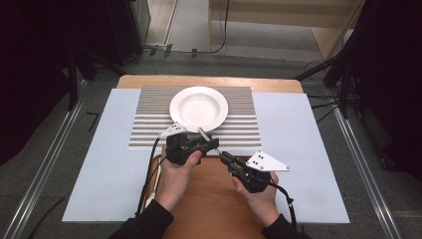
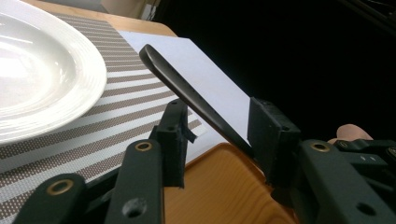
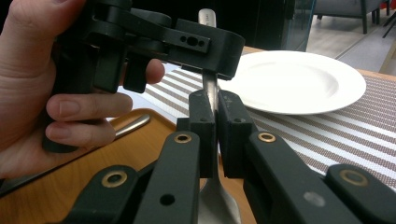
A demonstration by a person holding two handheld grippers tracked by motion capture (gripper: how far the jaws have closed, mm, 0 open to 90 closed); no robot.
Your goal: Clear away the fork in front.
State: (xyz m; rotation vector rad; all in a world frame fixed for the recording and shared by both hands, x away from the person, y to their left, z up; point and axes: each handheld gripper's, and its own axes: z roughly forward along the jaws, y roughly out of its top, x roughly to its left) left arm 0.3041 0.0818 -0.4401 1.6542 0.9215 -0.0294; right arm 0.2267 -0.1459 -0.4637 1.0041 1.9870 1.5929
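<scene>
- passing a slim metal piece of cutlery with a long dark-looking handle (image 2: pixel 187 93) from one hand to the other, just in front of a round white ceramic plate (image 1: pixel 198 108) sitting on a grey-and-white striped woven placemat (image 1: pixel 149 127).
- the right gripper (image 3: pixel 215 116) is clamping the cutlery's neck tight between its black pads, jaws fully together, with the bowl end hanging below toward the camera.
- the left gripper (image 2: pixel 217 135) is standing partly open with the handle running between its jaws; the handle is lying against the right-hand pad in the left gripper view, while a clear gap is showing at the other pad, so it is not pinching yet.
- in the high view the cutlery's long axis is running diagonally, its free handle end pointing up and away toward the plate, its gripped end toward the right gripper.
- the left gripper is sitting nearer the plate and higher up the handle; the right gripper is sitting nearer the person, over a wooden tray (image 1: pixel 209 199).
- a second metal utensil handle (image 3: pixel 133 125) is lying on the tray.
</scene>
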